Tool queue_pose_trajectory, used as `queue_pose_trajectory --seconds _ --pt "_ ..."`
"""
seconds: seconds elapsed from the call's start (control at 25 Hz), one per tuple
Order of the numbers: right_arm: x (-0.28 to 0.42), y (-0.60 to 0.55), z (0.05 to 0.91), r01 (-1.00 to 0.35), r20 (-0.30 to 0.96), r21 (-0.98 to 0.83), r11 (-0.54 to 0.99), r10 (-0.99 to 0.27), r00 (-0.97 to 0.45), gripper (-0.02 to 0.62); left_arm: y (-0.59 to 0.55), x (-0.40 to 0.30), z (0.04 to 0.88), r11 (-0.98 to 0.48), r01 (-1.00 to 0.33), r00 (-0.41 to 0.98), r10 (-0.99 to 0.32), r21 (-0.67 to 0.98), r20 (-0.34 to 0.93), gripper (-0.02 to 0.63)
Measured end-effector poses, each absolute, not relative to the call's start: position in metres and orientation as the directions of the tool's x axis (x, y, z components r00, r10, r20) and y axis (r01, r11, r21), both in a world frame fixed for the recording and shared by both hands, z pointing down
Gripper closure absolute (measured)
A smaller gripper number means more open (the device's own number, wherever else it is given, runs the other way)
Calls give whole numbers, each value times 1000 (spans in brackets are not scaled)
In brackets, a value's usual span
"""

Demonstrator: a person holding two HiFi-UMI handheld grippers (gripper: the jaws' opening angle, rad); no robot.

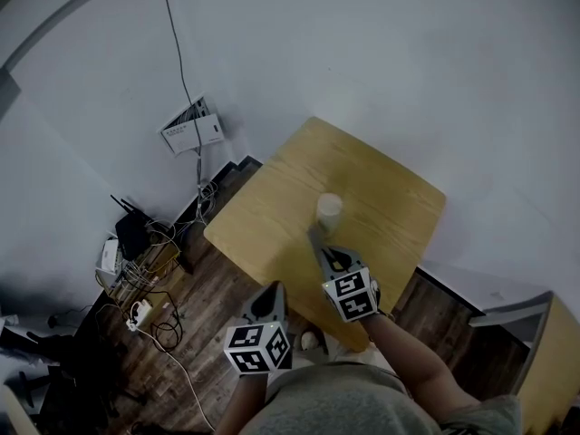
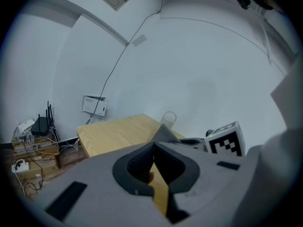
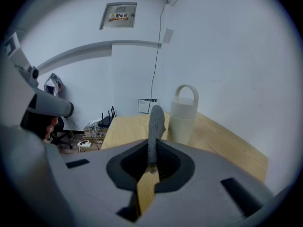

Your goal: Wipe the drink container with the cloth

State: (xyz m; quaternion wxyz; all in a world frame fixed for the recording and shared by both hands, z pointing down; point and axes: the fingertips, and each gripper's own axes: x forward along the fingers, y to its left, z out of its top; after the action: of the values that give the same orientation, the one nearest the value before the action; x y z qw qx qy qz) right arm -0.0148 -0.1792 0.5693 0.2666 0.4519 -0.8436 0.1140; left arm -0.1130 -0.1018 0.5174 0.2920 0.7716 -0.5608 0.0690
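One drink container (image 1: 329,209), right hand-held gripper (image 3: 151,161) clamping one cloth (image 3: 156,119), left hand-held gripper (image 2: 153,148) closed

Light wooden bench (image 1: 272,220), rounded corners, standing on dark plank floor (image 1: 213,302). Pale drink container (image 1: 329,209) upright near bench middle.

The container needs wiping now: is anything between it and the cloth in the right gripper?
Nothing visible does. The cloth, clamped in the right gripper, reaches up just left of the container, with only bare table around them.
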Motion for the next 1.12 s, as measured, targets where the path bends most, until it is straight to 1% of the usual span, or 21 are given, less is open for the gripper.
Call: queue_pose_trajectory --seconds 0.4,0.76,1.12 --pt "8 -137 520 -832 460 1 555 -739 -492 586 -88 -102 509 -240 -902 387 -817 358 427 603" --pt "36 -109 500 -844 430 -35 536 -754 -497 586 -86 -94 503 -264 -897 403 -816 354 414 603" --pt "49 -98 483 -850 381 -64 522 -775 -505 586 -90 -83 502 -286 -890 423 -809 356 409 603"
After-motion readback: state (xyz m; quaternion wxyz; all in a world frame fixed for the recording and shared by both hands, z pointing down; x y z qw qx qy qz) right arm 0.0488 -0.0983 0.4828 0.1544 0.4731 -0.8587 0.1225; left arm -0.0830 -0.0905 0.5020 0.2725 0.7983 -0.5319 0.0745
